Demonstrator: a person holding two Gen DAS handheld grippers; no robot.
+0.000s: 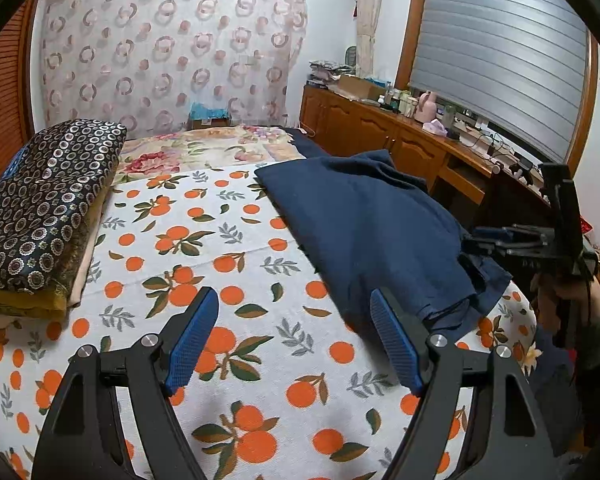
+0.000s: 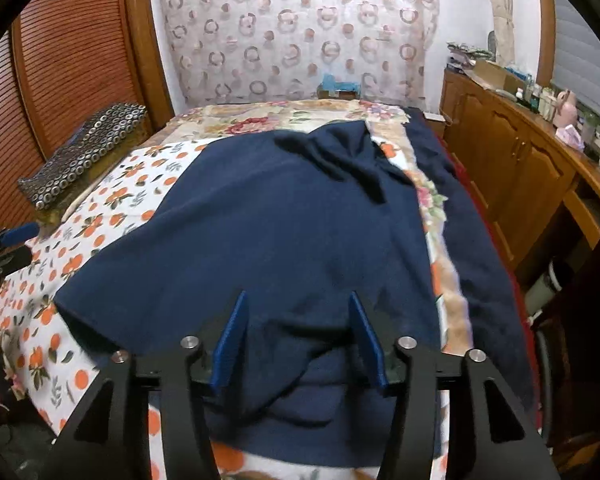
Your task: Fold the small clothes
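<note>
A dark navy garment lies spread on the bed's orange-print sheet; it also shows in the left wrist view at the right. My left gripper is open and empty above the sheet, just left of the garment's near edge. My right gripper is open over the garment's near part, with cloth bunched below its fingers. The right gripper also shows in the left wrist view at the garment's right edge, and there its jaws look close together.
A folded stack of patterned fabric lies at the bed's left side. A floral blanket covers the far end. A wooden cabinet with clutter runs along the right. A wooden shutter door stands at left.
</note>
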